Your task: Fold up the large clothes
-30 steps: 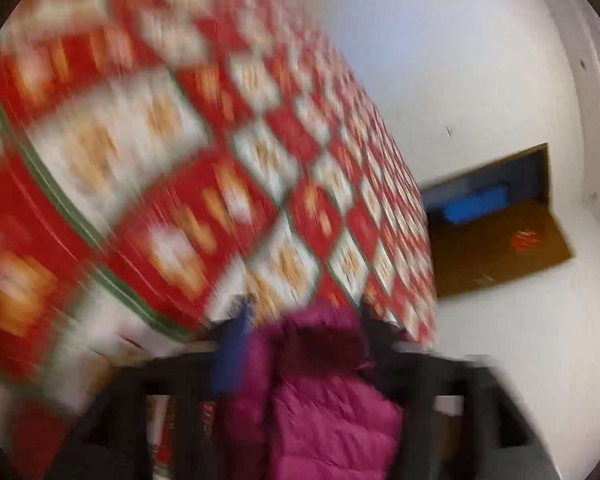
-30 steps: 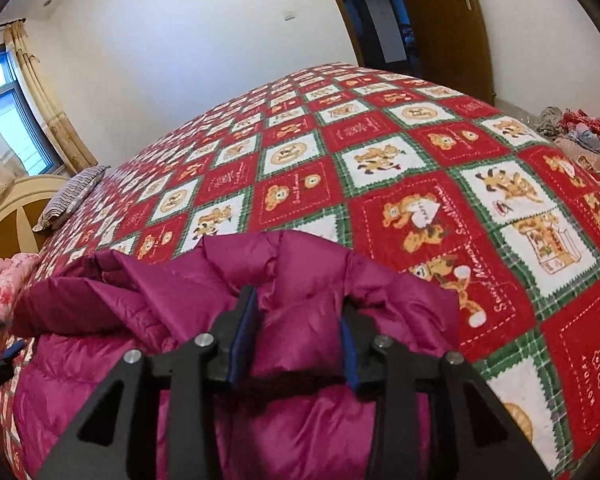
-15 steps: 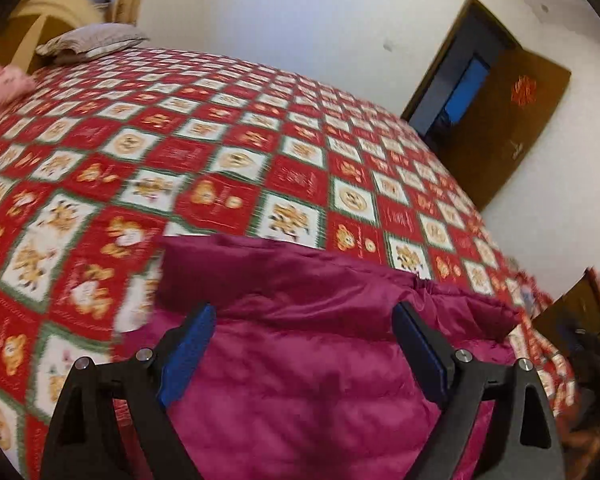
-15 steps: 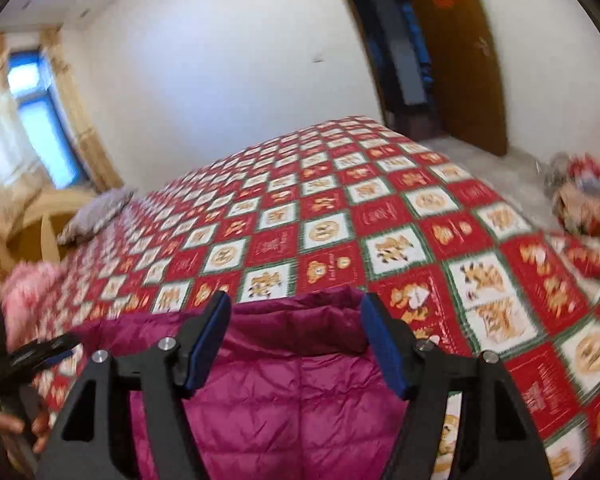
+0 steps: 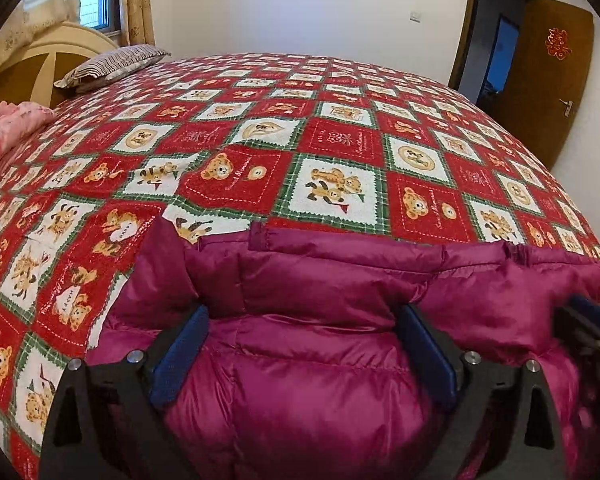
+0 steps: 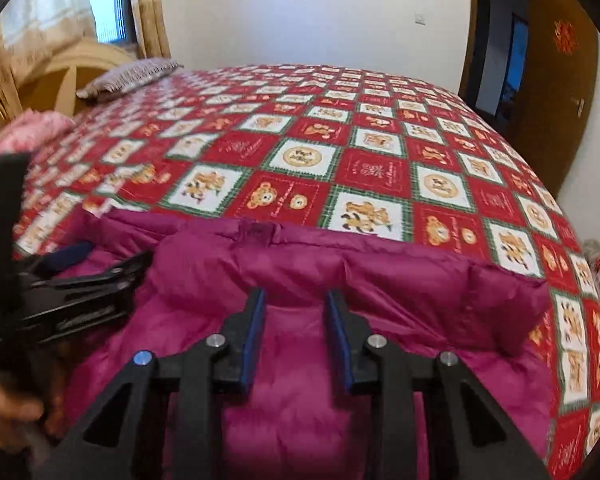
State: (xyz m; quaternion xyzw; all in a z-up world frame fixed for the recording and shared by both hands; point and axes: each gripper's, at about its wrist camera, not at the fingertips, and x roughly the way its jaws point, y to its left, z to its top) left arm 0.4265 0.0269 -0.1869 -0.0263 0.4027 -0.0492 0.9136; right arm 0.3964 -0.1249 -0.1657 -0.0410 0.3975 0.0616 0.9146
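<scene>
At the far left a pink bundle of cloth [image 5: 8, 128] and a striped pillow [image 5: 108, 65] lie at the head of the bed, against a curved wooden headboard [image 5: 40, 64]. The bed's red, white and green teddy-bear bedspread [image 5: 332, 148] carries the magenta puffer jacket [image 5: 308, 360], which lies flat across its near edge with a folded rim facing the far side. The left gripper [image 5: 302, 320] hangs low over the jacket's left part, its blue-padded fingers [image 5: 180, 356] spread wide apart, with quilted fabric lying between them but not pinched. In the right wrist view, the right gripper [image 6: 296, 312] hovers just beside the jacket's folded rim, its fingers [image 6: 254, 332] parted with a gap between them and nothing clamped; the left gripper [image 6: 72, 280] shows blurred at the left edge. On the bedspread, one bear square at the left reads "HAPPY" [image 5: 69, 298]; the other script is too small to read. At the far right stands a brown door [image 5: 540, 72] bearing a red paper ornament [image 5: 556, 42].
</scene>
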